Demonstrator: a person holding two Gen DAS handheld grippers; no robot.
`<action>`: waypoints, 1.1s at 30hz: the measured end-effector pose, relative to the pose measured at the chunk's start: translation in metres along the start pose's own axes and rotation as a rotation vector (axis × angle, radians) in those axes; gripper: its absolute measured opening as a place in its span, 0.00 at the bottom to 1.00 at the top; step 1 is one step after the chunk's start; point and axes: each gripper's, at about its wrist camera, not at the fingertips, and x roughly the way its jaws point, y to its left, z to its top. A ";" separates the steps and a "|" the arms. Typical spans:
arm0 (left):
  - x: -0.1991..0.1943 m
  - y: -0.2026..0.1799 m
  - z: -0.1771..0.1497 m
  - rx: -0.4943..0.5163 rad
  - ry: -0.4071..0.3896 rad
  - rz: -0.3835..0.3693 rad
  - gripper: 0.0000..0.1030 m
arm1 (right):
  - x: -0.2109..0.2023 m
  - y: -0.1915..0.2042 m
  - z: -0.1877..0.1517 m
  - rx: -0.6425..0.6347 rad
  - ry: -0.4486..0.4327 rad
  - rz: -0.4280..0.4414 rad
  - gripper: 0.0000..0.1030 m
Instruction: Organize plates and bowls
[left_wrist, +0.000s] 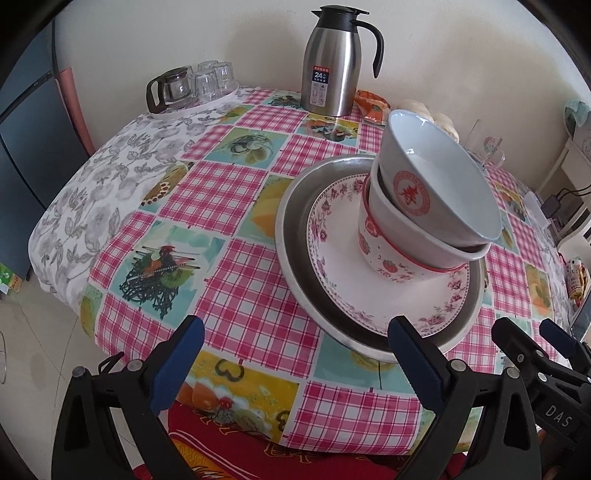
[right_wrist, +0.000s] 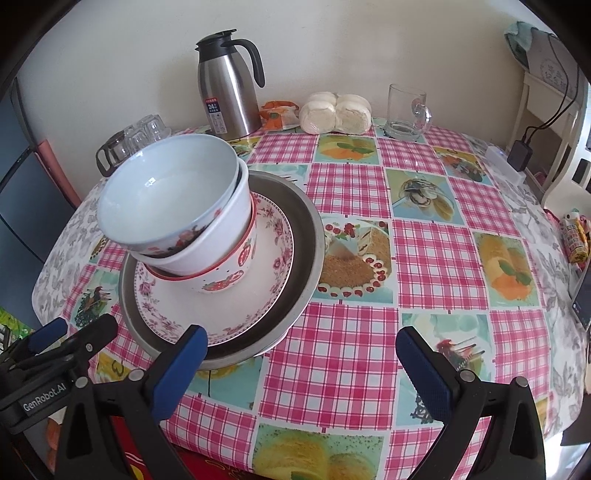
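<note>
Checked tablecloth (right_wrist: 351, 192) bears nested bowls (right_wrist: 177, 206) on floral plate (right_wrist: 221, 295) — stacking looks done, and left gripper (left_wrist: 295, 354) and right gripper (right_wrist: 301, 363) hang apart, empty — only withdrawal remains.

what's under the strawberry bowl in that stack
The strawberry bowl stands on the floral plate, which lies in a metal pan. The tablecloth beneath the pan is covered.

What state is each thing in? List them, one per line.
Top bowl: tilted, nested in the bowls below.
Middle bowl: nested in the strawberry bowl.
Strawberry bowl: upright on the floral plate.
Floral plate: inside the metal pan.
Metal pan: flat on the table.
Thermos jug: upright, lid shut.
Glass mug: upright, empty.
Left tongs: open, empty.
Right tongs: open, empty.
</note>
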 end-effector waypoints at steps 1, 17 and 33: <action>0.001 0.000 -0.001 -0.001 0.004 0.011 0.97 | 0.000 0.000 -0.001 -0.001 0.001 -0.001 1.00; 0.003 0.002 -0.008 -0.006 0.040 0.052 0.97 | -0.003 -0.003 -0.006 -0.001 0.004 -0.004 1.00; 0.007 0.002 -0.008 0.002 0.065 0.056 0.97 | -0.001 -0.004 -0.004 0.002 0.010 -0.007 1.00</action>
